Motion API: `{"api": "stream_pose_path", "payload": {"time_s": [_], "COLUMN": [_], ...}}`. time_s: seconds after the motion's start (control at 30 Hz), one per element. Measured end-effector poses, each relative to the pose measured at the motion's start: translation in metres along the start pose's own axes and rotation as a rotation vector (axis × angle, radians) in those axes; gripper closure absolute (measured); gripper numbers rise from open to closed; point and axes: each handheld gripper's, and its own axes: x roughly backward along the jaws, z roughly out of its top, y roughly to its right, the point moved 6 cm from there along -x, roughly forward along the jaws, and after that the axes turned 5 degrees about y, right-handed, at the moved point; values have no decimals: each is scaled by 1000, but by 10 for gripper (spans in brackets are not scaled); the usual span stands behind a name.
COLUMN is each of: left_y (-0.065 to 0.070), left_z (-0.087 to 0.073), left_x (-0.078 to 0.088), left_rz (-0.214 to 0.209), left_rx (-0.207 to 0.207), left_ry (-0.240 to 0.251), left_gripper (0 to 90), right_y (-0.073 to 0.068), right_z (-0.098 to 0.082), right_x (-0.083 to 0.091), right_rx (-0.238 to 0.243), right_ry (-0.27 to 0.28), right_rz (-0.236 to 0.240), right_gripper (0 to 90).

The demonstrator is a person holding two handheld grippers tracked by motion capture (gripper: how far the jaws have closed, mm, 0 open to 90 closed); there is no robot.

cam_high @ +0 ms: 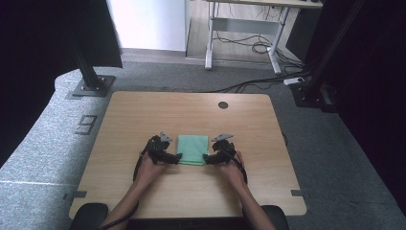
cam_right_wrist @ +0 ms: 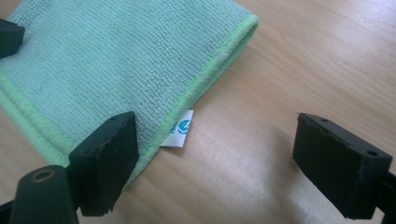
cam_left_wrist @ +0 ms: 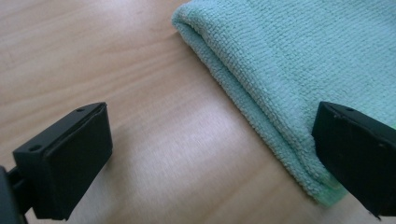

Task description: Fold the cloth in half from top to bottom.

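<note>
Left gripper point(cam_left_wrist: 210, 154): we find its jaws spread, straddling the near left edge of the green cloth point(cam_high: 193, 149). Cloth: folded, mid-table (further folding seems pending). Right gripper point(cam_right_wrist: 219, 163): spread too, astride the near right edge, nothing pinched.

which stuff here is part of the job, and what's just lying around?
In the job:
- folded mint-green microfibre cloth with a small white label
- left claw, open at the cloth's left edge
- right claw, open at its right edge
- light wooden table under it

Lying about:
- round dark grommet hole in the tabletop
- white-legged desk behind
- black floor cables
</note>
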Motion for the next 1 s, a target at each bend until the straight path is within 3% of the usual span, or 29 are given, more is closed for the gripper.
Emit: {"api": "stream_pose_path", "payload": {"time_s": [0.6,1.0], "left_y": [-24,-25], "left_z": [22,23], "left_x": [-25,-24], "left_rz": [4,-15], "left_rx": [49,59], "left_ry": [-8,-9], "left_gripper": [0,6], "right_y": [25,29], "right_z": [18,20], "right_x": [-23,-24], "right_rx": [-43,-45], "right_ry": [28,44], "right_rz": [-14,8], "right_gripper": [143,145]}}
